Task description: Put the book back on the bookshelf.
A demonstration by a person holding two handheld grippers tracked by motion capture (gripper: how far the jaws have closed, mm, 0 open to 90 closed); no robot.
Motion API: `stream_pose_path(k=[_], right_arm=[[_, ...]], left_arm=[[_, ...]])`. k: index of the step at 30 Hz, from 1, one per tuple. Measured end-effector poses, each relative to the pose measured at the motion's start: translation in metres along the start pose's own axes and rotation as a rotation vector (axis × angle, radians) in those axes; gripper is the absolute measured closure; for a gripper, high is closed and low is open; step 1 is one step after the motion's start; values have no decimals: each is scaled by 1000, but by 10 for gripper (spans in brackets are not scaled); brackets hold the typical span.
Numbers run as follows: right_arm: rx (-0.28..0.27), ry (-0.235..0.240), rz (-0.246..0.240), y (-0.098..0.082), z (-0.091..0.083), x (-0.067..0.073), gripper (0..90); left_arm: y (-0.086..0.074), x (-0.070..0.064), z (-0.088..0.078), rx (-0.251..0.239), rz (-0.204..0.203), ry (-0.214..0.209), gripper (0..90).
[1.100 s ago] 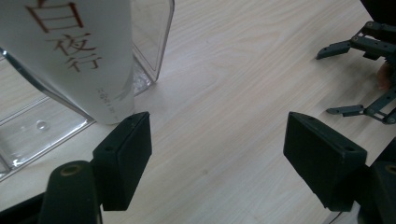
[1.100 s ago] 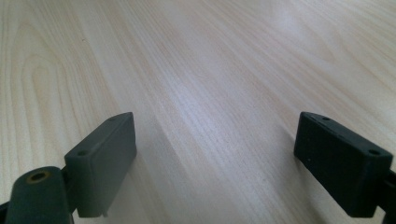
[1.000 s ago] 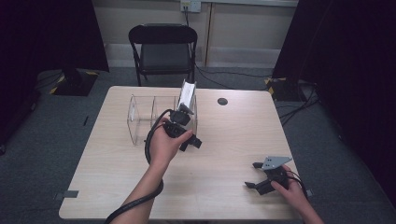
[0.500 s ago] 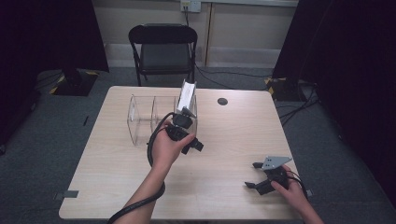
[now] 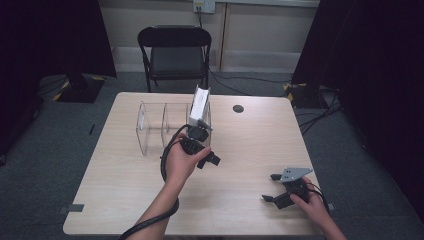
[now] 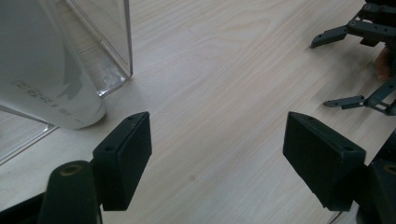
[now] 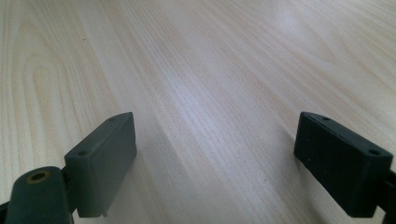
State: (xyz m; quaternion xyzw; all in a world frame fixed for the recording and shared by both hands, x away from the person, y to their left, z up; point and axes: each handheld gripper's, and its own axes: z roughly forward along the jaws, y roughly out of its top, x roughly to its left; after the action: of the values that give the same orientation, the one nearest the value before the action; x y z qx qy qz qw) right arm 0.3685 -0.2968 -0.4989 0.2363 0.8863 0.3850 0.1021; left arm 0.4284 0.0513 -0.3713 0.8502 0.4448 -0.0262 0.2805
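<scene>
A clear plastic rack [image 5: 150, 125] with several slots stands on the far left part of the wooden table [image 5: 250, 145]. A white flat box [image 5: 200, 104] stands tilted in its rightmost slot. My left gripper [image 5: 206, 146] hovers just in front of that slot, open, with nothing between its jaws. In the left gripper view the white box [image 6: 42, 70] and the rack's clear wall [image 6: 116, 42] lie to the left of the open left gripper [image 6: 217, 135]. My right gripper [image 5: 270, 187] rests near the front right edge, open and empty; in its own view the right gripper [image 7: 215, 140] looks over bare wood.
A small black round disc [image 5: 238, 108] lies on the table's far side. A black folding chair [image 5: 175, 55] stands behind the table. Dark curtains hang at both sides. The right gripper [image 6: 334, 70] shows at the far right of the left gripper view.
My left hand has shifted only slightly near the rack; the white box stands in the same slot. The right hand has not moved.
</scene>
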Motion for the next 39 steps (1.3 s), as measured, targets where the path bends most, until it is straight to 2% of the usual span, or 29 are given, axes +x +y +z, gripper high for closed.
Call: stream_pose_path(k=[20, 35, 36, 39], right_arm=[[1, 3, -3, 0, 0, 0, 124], [1, 4, -5, 0, 0, 0, 124], [1, 4, -6, 0, 0, 0, 124], [1, 4, -6, 0, 0, 0, 124]], left_arm=[[-4, -4, 17, 8, -5, -27, 234], [-7, -10, 26, 14, 8, -43, 234], [-7, -9, 27, 21, 19, -44, 234], [-8, -10, 29, 15, 10, -48, 234]])
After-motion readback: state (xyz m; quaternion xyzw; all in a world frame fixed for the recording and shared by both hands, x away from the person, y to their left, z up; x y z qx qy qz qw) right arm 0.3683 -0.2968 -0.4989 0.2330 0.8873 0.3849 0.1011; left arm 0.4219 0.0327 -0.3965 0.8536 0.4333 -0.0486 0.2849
